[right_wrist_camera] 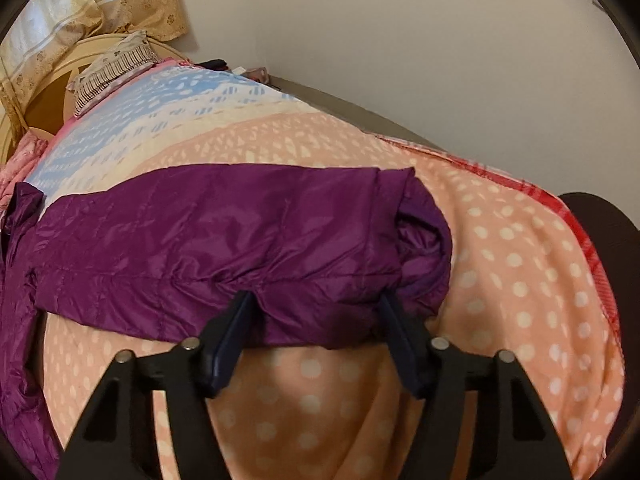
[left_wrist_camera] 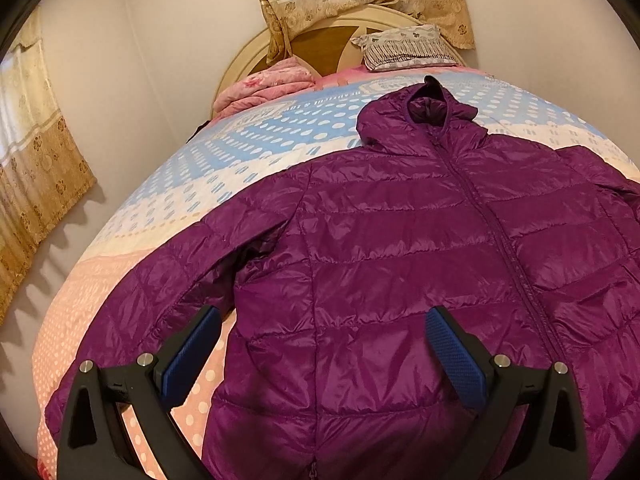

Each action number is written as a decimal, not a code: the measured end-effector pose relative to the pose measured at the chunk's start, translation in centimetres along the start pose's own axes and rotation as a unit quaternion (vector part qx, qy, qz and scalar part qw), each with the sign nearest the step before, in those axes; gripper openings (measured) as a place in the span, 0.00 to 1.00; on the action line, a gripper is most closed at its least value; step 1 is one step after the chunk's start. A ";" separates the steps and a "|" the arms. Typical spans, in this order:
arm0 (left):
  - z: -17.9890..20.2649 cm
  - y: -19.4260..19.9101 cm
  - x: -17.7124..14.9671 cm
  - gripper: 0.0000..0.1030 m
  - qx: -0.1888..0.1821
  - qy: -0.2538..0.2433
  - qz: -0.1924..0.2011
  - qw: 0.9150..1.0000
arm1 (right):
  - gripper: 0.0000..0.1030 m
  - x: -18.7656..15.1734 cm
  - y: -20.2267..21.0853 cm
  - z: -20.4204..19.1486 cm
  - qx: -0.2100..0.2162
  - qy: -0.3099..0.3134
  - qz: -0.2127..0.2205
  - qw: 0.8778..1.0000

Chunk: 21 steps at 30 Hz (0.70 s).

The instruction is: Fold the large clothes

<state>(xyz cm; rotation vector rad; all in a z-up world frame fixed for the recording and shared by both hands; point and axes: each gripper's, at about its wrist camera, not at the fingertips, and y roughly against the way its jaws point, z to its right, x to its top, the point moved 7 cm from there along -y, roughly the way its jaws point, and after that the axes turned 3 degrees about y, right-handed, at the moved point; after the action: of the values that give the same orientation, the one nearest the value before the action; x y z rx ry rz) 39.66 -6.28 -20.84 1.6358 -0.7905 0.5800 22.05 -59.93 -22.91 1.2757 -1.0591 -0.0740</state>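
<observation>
A shiny purple hooded puffer jacket [left_wrist_camera: 400, 240] lies flat and zipped on the bed, hood toward the headboard, with one sleeve [left_wrist_camera: 160, 280] stretched toward the near left. My left gripper [left_wrist_camera: 324, 312] hovers open over the jacket's lower left front, nothing between its blue pads [left_wrist_camera: 188, 356]. In the right wrist view the other sleeve [right_wrist_camera: 220, 232] lies across the bedspread with its cuff [right_wrist_camera: 424, 232] to the right. My right gripper [right_wrist_camera: 314, 300] stands half open astride the sleeve's near edge close to the cuff. Its fingertips [right_wrist_camera: 240, 308] touch the fabric, which creases a little there.
The dotted bedspread [right_wrist_camera: 500, 260] of peach, cream and blue covers the bed. A striped pillow [left_wrist_camera: 404, 48] and a folded pink blanket [left_wrist_camera: 264, 88] lie by the round headboard [left_wrist_camera: 320, 44]. Walls and gold curtains [left_wrist_camera: 36, 160] close in on the left. A dark object [right_wrist_camera: 592, 232] stands past the bed's right edge.
</observation>
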 end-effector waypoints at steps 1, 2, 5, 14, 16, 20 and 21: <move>-0.1 -0.2 0.0 0.99 0.000 0.001 -0.001 1.000 | 0.55 0.1 0.0 0.0 -0.002 0.003 0.002 1.000; -0.2 -0.3 0.0 0.99 0.000 0.001 -0.002 1.000 | 0.47 0.3 0.1 -0.2 -0.005 0.007 0.005 1.000; -0.2 -0.7 -0.1 0.99 0.001 0.001 -0.006 1.000 | 0.29 0.7 0.6 -0.5 -0.013 0.023 0.017 1.000; -1.2 -1.1 0.1 0.99 -0.007 0.011 -0.011 1.000 | 0.15 1.8 2.6 -2.7 0.008 0.044 0.035 0.998; -1.6 -1.1 0.3 0.99 -0.007 0.014 -0.010 1.000 | 0.14 2.1 3.4 -3.7 0.014 0.053 0.041 0.998; -2.3 -1.2 0.4 0.99 -0.007 0.019 -0.011 1.000 | 0.13 2.8 5.0 -6.5 0.033 0.077 0.051 0.995; -2.5 -1.2 0.4 0.99 -0.006 0.020 -0.011 1.000 | 0.13 2.9 5.3 -7.1 0.036 0.081 0.053 0.995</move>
<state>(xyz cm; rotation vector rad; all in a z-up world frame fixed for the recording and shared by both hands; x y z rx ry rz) 40.99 -3.75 -20.80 1.6158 -0.7452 0.5900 25.86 -54.51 -16.31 1.2651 -0.9955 0.1475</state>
